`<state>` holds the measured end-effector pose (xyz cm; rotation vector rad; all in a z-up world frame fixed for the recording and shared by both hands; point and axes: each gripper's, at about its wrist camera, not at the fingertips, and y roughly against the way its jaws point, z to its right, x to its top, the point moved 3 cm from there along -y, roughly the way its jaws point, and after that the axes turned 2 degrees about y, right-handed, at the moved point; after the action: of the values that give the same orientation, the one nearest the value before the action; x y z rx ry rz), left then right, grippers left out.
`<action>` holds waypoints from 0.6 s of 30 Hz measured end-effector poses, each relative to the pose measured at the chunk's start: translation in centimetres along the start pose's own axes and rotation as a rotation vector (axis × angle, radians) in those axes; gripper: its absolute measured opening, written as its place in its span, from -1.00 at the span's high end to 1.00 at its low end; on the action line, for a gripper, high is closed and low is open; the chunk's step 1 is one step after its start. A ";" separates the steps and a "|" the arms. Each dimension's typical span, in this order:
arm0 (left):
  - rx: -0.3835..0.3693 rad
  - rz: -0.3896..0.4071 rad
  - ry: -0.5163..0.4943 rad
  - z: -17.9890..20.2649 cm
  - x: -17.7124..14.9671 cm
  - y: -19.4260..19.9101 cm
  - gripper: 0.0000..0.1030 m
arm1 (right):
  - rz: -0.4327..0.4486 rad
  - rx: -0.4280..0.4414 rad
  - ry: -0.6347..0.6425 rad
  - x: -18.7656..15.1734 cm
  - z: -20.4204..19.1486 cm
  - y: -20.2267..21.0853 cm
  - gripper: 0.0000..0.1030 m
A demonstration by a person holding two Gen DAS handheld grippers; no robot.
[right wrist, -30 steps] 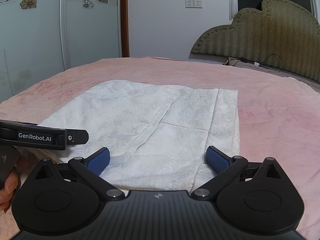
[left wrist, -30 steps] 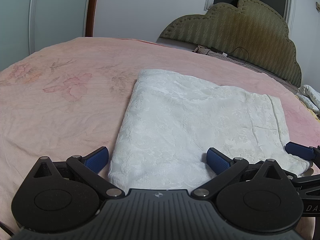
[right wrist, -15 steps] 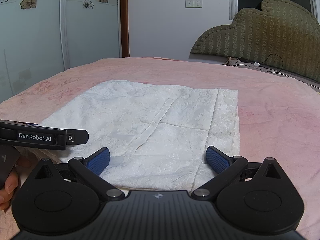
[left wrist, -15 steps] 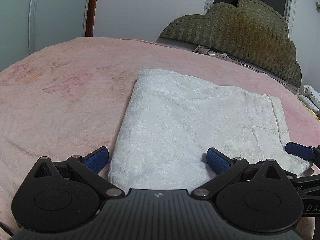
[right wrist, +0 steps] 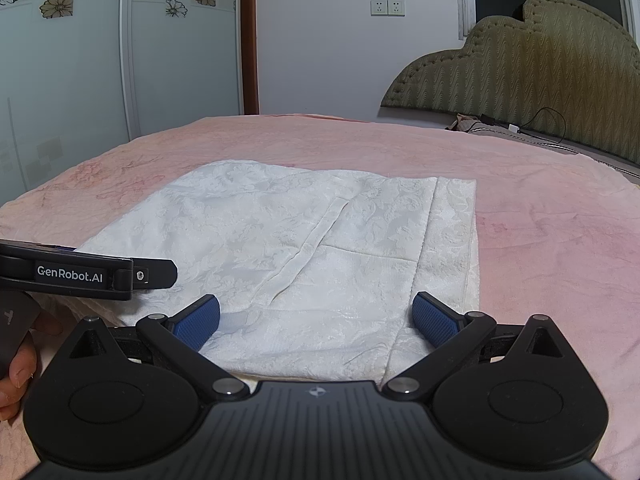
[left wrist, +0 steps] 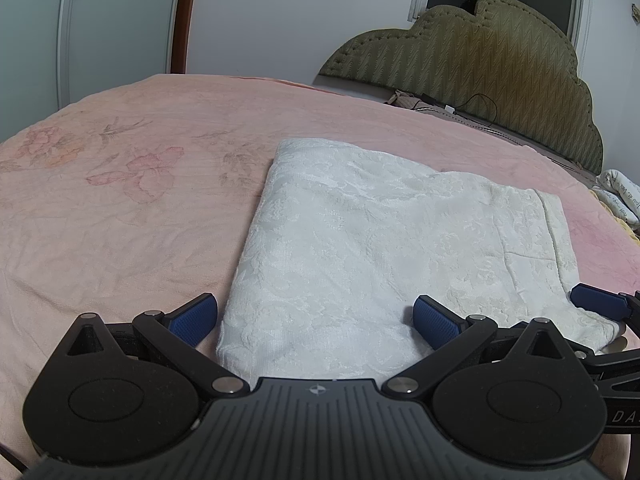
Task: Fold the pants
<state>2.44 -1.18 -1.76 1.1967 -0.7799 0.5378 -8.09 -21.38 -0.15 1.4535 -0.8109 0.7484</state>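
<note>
The white patterned pants [left wrist: 380, 248] lie folded into a flat rectangle on the pink bed; they also show in the right wrist view [right wrist: 312, 248]. My left gripper [left wrist: 316, 320] is open, its blue pads wide apart over the near left corner of the pants. My right gripper [right wrist: 316, 318] is open over the near right edge, holding nothing. The right gripper's blue fingertip [left wrist: 596, 300] shows at the right of the left wrist view. The left gripper's body [right wrist: 84, 274] shows at the left of the right wrist view.
The pink floral bedspread [left wrist: 120, 208] spreads around the pants. A green padded headboard [left wrist: 500, 60] with a cable stands at the far right. A wardrobe [right wrist: 80, 60] and a wall are behind. A white pillow [left wrist: 620, 196] lies at the right edge.
</note>
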 end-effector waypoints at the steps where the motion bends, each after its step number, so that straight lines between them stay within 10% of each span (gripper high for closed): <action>1: 0.000 0.000 0.000 0.0 0.0 0.0 -1.00 | 0.000 0.000 0.000 0.0 0.0 0.0 -1.00; 18: 0.031 0.011 -0.034 0.3 0.1 0.5 -1.00 | 0.000 0.001 -0.001 0.0 0.0 0.0 -1.00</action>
<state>2.07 -1.32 -1.29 1.2333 -0.8106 0.5416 -8.12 -21.36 -0.14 1.4543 -0.8116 0.7484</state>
